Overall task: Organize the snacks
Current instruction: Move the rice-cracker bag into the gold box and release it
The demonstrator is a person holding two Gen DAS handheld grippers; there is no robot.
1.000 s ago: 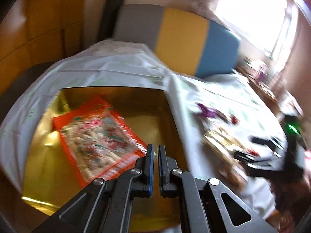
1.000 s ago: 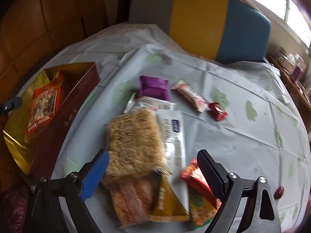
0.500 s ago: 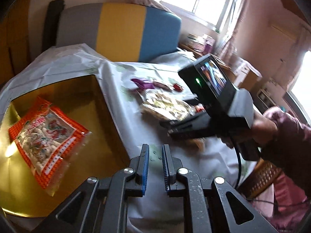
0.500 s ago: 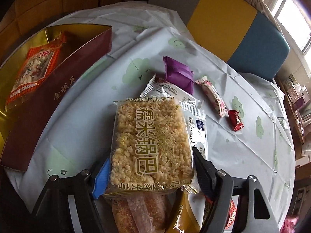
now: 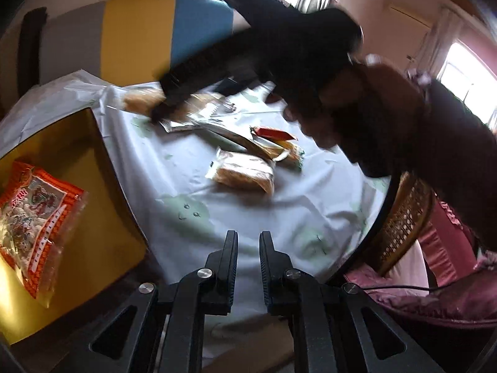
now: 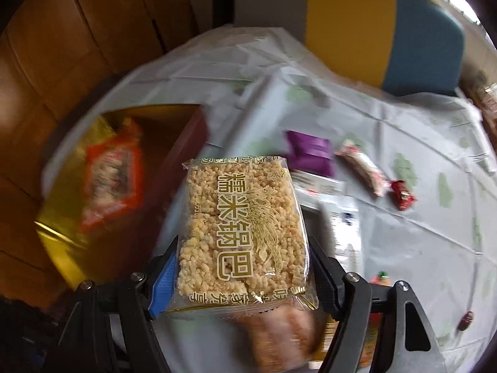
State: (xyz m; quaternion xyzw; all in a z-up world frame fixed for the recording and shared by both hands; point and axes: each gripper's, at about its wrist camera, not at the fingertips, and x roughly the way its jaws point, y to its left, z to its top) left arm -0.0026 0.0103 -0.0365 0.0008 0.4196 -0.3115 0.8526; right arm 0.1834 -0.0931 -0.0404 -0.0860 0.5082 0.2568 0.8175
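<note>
Moved: clear rice-cracker packet [image 6: 242, 230], raised off white tablecloth [image 6: 403, 248] since earlier
Right gripper [image 6: 245, 267]: clamped on packet
Left gripper [image 5: 248, 248]: slightly apart, empty
Writing: gold "糯米锅巴"

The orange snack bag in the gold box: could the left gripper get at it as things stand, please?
Probably yes: the orange snack bag lies uncovered in the open gold box, and the left gripper holds nothing.

right gripper [image 6: 242, 267]: jaws closed onto the rice cracker pack [image 6: 239, 227], lifted off the pile
left gripper [image 5: 248, 248]: swung from the gold box [image 5: 93, 186] to the tablecloth [image 5: 248, 211], jaws parted slightly
</note>
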